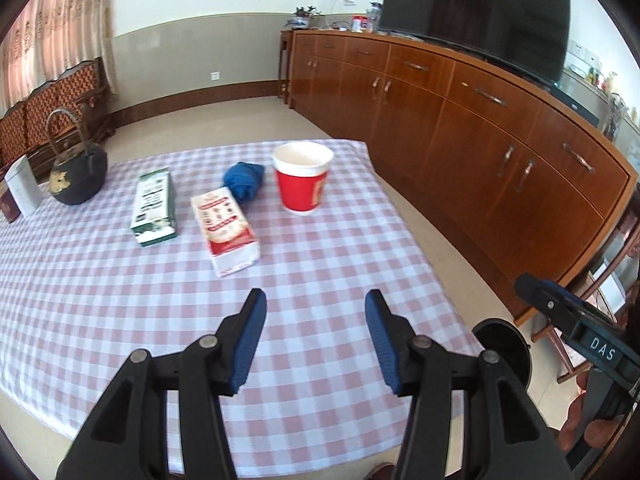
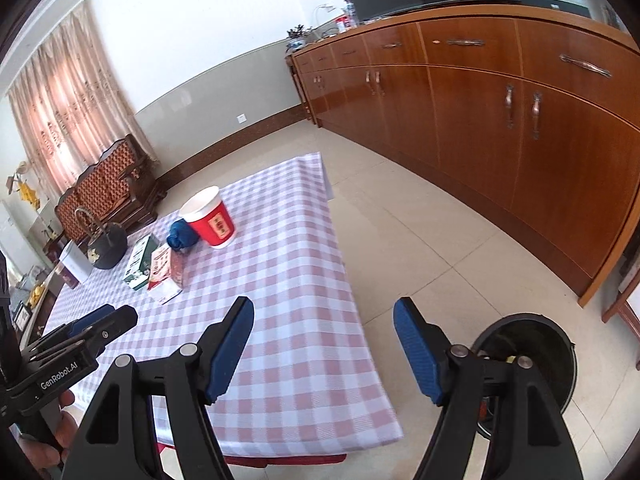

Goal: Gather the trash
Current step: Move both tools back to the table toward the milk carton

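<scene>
Writing first: the right gripper (image 2: 324,346), seen from the left wrist, carries white letters "DAS" on its side, and the left gripper (image 1: 316,338), seen from the right wrist, reads "GenRobot.AI"; print on the cartons and cup is too small to read. Both grippers hang with jaws apart and nothing between the blue pads, the right spread wider than the left. On the checked table (image 1: 120,320) there are two cartons, one cup, one blue wad, one kettle and one white box. The red cup (image 1: 303,178) stands upright near the far right corner, the blue wad (image 1: 244,180) just beside it, touching the far end of the red-and-white carton (image 1: 226,230). The green carton (image 1: 154,208) lies flat beside that one, apart from it. The black kettle (image 1: 78,170) and the white box (image 1: 24,186) sit at the far left edge. One black bin (image 2: 532,356) stands on the floor off the table's near right corner, partly behind the right gripper's finger
</scene>
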`<state>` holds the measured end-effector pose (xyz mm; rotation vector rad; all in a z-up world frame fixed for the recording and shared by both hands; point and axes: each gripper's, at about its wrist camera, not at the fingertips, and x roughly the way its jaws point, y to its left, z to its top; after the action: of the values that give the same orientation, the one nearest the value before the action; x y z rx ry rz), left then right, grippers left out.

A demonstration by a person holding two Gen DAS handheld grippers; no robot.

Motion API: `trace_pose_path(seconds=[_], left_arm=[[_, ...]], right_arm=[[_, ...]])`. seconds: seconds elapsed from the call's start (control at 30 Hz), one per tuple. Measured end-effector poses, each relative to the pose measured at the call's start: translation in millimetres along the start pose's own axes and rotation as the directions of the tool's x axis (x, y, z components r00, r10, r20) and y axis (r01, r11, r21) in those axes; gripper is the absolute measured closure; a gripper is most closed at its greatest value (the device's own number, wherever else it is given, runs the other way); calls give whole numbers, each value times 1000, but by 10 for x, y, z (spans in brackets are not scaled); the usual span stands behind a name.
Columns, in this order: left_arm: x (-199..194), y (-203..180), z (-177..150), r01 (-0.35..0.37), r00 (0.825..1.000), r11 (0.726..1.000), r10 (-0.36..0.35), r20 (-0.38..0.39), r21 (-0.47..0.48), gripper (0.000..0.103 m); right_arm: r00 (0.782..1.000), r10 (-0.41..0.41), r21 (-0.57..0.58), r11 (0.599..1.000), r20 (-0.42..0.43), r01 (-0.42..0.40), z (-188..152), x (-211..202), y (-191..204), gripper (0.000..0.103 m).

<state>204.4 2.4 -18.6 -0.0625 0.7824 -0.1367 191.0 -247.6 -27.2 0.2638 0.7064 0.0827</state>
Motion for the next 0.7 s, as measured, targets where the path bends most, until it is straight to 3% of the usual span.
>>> trace_pose_path(seconds=[0.27, 0.7], left_arm=[[37, 846, 6, -114, 993, 987, 115, -5, -114, 50], [317, 1418, 133, -184, 983, 968, 183, -21, -171, 50]], right_arm=[[993, 105, -104, 988, -58, -110, 36, 447, 828, 29], [971, 188, -202, 955, -148, -216, 52, 1147, 1735, 29]])
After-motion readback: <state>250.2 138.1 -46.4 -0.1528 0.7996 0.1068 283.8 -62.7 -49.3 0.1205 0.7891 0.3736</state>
